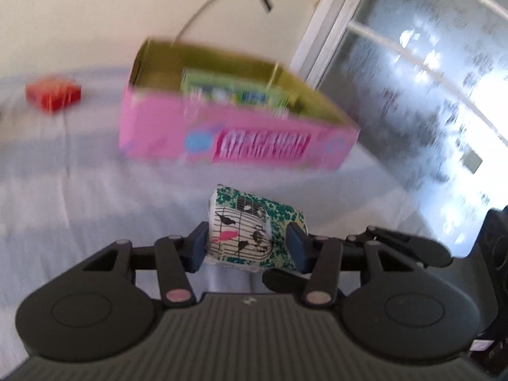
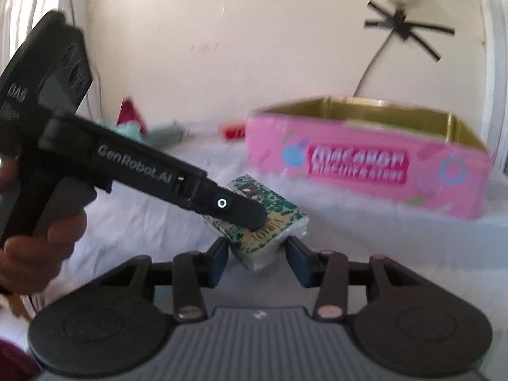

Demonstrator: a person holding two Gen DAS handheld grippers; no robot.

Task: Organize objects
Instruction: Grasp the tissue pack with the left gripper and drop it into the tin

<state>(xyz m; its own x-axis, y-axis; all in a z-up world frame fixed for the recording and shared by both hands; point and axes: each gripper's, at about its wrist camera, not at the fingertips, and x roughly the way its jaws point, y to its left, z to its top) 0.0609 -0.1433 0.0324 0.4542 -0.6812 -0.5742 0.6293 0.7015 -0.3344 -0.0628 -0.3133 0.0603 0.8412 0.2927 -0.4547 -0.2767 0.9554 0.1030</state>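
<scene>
The left gripper [image 1: 247, 243] was clamped on a small pack [image 1: 254, 228] printed with a birdcage and green leaves, its pads pressed against the pack's two sides. From the right wrist view, the same pack [image 2: 270, 235] hung off the cloth, pinched in the left gripper [image 2: 241, 211], which a hand [image 2: 35, 238] held by its grip.

The right gripper [image 2: 257, 262] sat just under the pack with its fingers [image 2: 219, 260] apart; whether they touched the pack could not be told.

Beyond the pack, a pink box [image 1: 228, 127] stood open on the white cloth [image 1: 79, 174], close to the cloth's far edge by the wall, with a green packet [image 1: 235, 95] inside. A red box [image 1: 52, 93] lay well apart, near the far left edge of the cloth.
</scene>
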